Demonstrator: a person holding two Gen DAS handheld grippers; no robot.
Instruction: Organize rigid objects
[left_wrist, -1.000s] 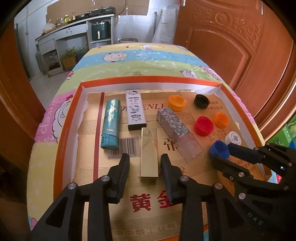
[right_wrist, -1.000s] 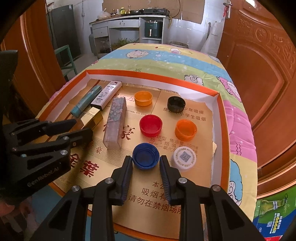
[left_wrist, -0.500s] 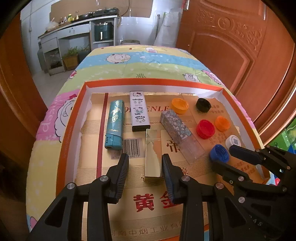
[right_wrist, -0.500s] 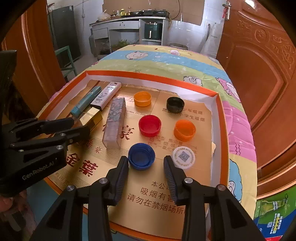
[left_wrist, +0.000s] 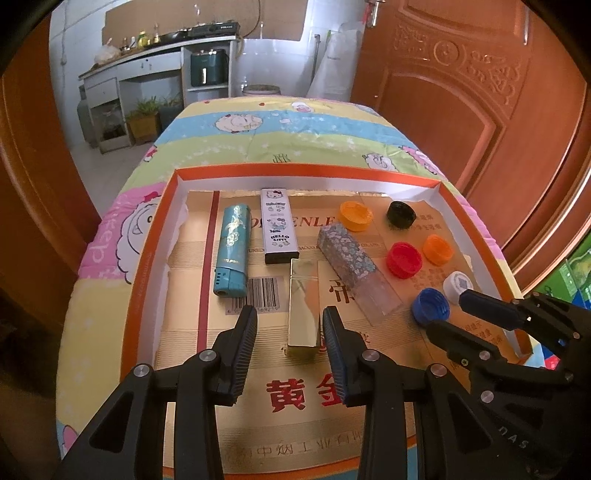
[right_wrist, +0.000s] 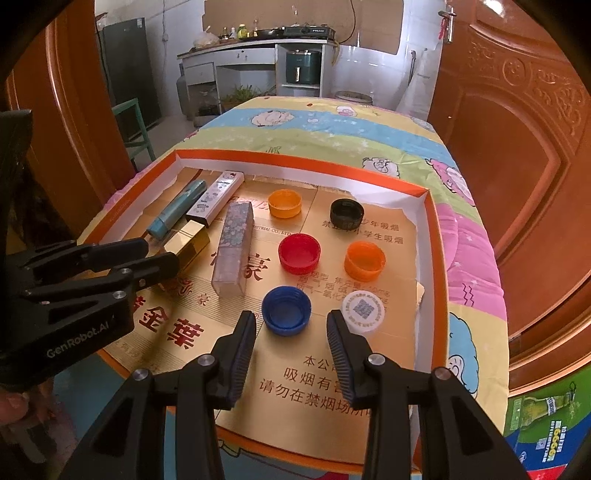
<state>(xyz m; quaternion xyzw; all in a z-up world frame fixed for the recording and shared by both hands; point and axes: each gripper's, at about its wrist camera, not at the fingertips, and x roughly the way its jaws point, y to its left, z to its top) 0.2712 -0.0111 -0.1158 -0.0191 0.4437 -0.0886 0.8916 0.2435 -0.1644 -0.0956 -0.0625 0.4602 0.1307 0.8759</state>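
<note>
The left gripper (left_wrist: 290, 325) is spread, its ribbed pads either side of the near end of a mirror-gold box (left_wrist: 303, 302) without clearly touching it; the right pad hides that box's lower right edge. The right gripper (right_wrist: 291, 325) is spread too, just short of a ridged blue cap (right_wrist: 286, 310), with a white cap (right_wrist: 364, 310) partly behind its right finger. Further into the tray (left_wrist: 147, 258) lie a floral box (left_wrist: 349, 254) with a clear plastic end, a teal lighter (left_wrist: 232, 249) and a Hello Kitty box (left_wrist: 279, 225) toward the left wall. Red (right_wrist: 299, 253), orange (right_wrist: 365, 261), yellow-orange (right_wrist: 284, 203) and black (right_wrist: 346, 213) caps sit toward the far right corner. The tray's near edge is cut off.
</note>
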